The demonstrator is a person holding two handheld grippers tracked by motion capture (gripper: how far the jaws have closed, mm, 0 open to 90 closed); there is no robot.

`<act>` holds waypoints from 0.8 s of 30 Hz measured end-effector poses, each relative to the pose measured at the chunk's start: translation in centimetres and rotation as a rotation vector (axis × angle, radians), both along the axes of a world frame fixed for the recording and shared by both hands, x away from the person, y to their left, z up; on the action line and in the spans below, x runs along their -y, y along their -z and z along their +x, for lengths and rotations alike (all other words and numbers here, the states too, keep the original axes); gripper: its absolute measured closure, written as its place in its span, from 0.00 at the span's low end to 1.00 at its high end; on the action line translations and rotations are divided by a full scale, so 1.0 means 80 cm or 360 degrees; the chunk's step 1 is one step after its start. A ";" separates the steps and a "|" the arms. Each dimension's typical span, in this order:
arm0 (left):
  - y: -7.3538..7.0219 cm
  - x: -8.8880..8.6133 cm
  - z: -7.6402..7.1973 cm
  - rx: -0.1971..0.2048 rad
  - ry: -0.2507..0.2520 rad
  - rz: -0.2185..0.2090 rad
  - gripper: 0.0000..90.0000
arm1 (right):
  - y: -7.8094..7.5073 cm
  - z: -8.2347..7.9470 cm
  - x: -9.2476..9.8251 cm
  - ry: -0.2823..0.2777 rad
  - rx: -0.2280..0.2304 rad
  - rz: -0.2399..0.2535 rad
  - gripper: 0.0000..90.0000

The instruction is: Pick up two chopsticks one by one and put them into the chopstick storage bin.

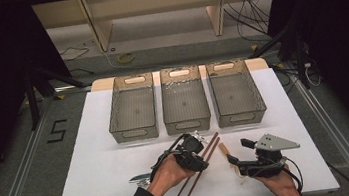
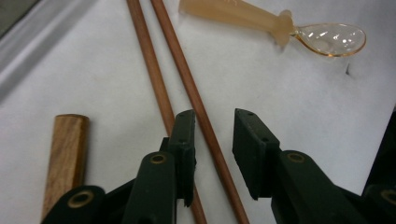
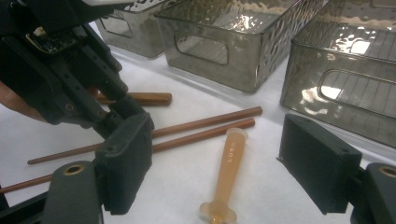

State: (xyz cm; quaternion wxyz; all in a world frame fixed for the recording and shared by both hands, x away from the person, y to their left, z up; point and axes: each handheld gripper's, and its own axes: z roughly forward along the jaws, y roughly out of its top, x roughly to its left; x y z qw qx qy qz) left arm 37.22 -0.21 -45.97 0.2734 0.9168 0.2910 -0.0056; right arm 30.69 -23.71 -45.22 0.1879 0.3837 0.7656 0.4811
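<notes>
L gripper point(image 1: 201, 156), seen lower centre of the high view, is hanging over the two thin brown wooden chopsticks point(image 1: 200, 169), which are lying side by side on the white table sheet point(image 1: 92, 138) and running diagonally from lower centre up toward the bins. In the left gripper view, L gripper's point(image 2: 214, 135) jaws are standing partly open w/ one chopstick point(image 2: 205, 126) passing up between them; the other stick point(image 2: 154, 88) is sitting just outside the jaw on the frame's left, at or under that pad. Pads aren't pressing on either stick as far as I can tell. No grip yet.

R gripper point(image 1: 235, 153), lower right of the high view, is sitting w/ its jaws wide apart. In the right gripper view, R gripper point(image 3: 215, 158) is straddling the amber translucent plastic spoon point(image 3: 226, 172), handle lying btwn the jaws on the sheet, nothing touching it. Spoon's clear bowl point(image 2: 334, 39) is showing upper right of the left gripper view.

Brown wooden handle point(image 2: 65, 158) is lying at the left edge of the left gripper view, just beside the chopsticks; a metal blade point(image 1: 139, 178) is poking out lower left of the L hand point(image 1: 169, 174) in the high view.

Three smoky grey see-through plastic bins point(image 1: 185, 105) are standing in a row across the upper middle of the sheet, well apart from the chopsticks' lower ends.
</notes>
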 end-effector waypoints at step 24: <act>0.011 0.014 -0.010 -0.0014 0.0037 0.0122 0.82 | 0.000 0.000 0.000 0.0000 -0.0004 -0.0001 0.30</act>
